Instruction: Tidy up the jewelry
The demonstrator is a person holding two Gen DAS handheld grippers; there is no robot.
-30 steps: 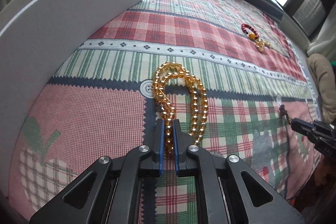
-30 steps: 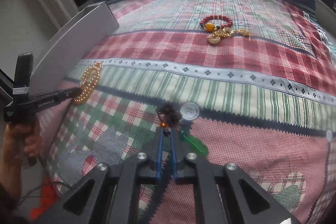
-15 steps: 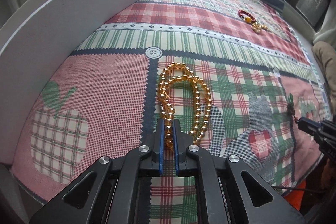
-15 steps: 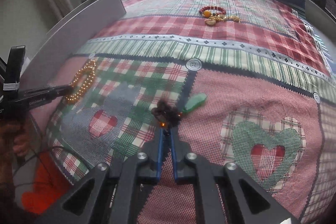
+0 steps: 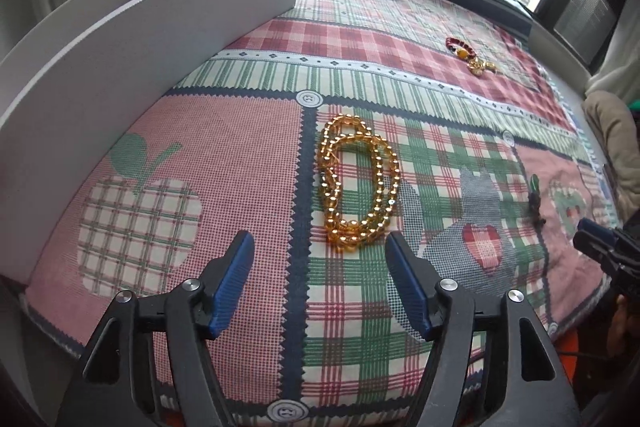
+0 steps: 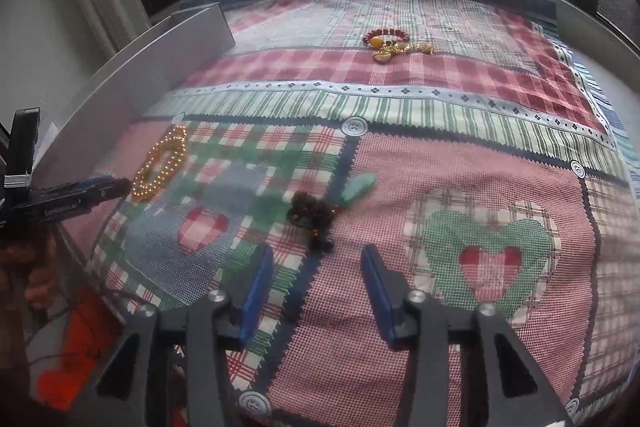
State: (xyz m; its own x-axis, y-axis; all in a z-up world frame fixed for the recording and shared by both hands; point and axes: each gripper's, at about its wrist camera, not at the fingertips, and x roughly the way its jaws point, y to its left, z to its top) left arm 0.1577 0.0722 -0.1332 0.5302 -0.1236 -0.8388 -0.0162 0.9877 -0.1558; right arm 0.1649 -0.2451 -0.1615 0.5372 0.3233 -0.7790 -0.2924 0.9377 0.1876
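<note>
**Both strands released near the front edge of the cloth; third piece not yet brought over**

With both grippers standing over a patchwork tablecloth [image 5: 240, 163], the step in hand was judged to be the setting-down of two pieces side by side near its front edge. The white tray [image 5: 132, 59] ran along the left edge of the cloth; only its outer wall showed, so its contents could not be told.

The left gripper [image 5: 320, 259] had just been opening, and its jaws stood wide apart with nothing pressed between them. The golden bead necklace [image 5: 356, 187] lay looped on the cloth just beyond the blue pads, free of them.

The right gripper [image 6: 316, 267] had likewise just been opening, jaws parted. The dark bead bracelet with its green pendant [image 6: 320, 207] lay just ahead of the fingertips, apparently untouched.

The red bead bracelet with gold charms [image 6: 394, 43] remained well apart, toward the far edge.

In the inspector's judgement, the next move called for one gripper to travel across the cloth and close on that remaining piece.
</note>
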